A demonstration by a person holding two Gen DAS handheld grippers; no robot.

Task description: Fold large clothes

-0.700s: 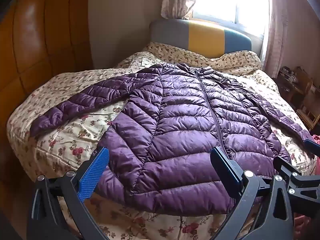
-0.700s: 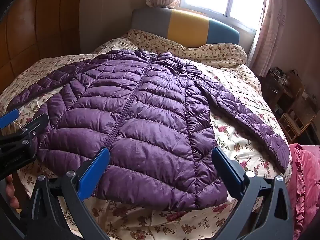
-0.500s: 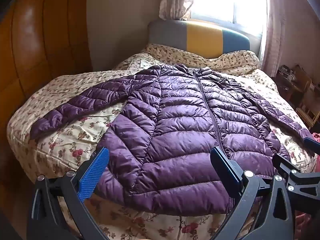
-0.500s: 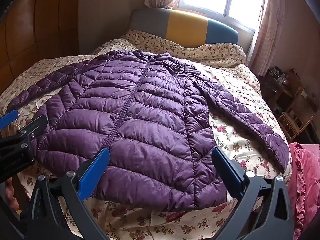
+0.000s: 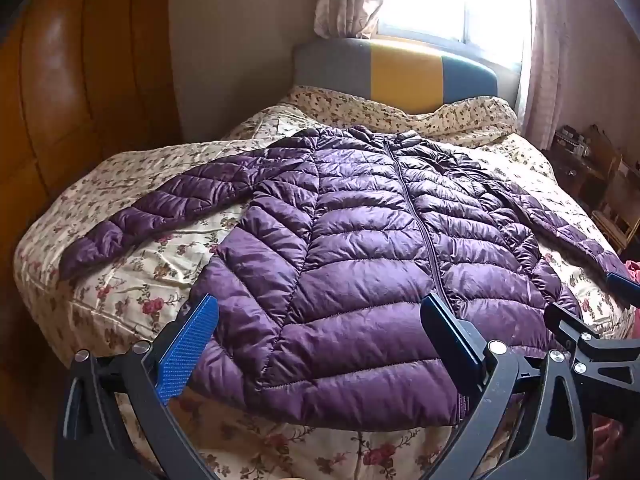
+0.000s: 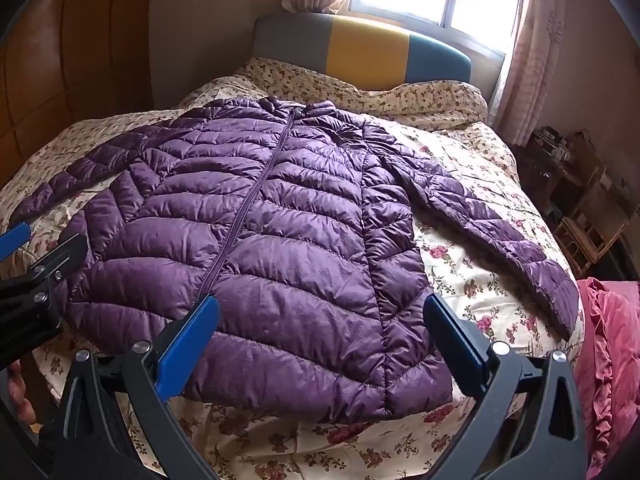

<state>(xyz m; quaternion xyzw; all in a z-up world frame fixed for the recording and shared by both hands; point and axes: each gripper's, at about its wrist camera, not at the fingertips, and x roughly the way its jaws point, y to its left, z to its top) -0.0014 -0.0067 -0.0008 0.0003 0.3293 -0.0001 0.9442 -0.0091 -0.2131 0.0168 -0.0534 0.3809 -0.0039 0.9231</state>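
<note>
Gaping wide and holding nothing, the left tongs (image 5: 316, 350) and right tongs (image 6: 318, 346) hang over the near hem of the purple jacket (image 5: 372, 264), spread flat on the bed (image 5: 132, 280). Its slick padding may slip from a shallow pinch.

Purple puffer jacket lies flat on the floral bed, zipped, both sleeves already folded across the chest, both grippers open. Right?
Not quite: in the right wrist view both sleeves spread outward on the bed. The jacket is flat and zipped; left gripper and right gripper are open.
</note>
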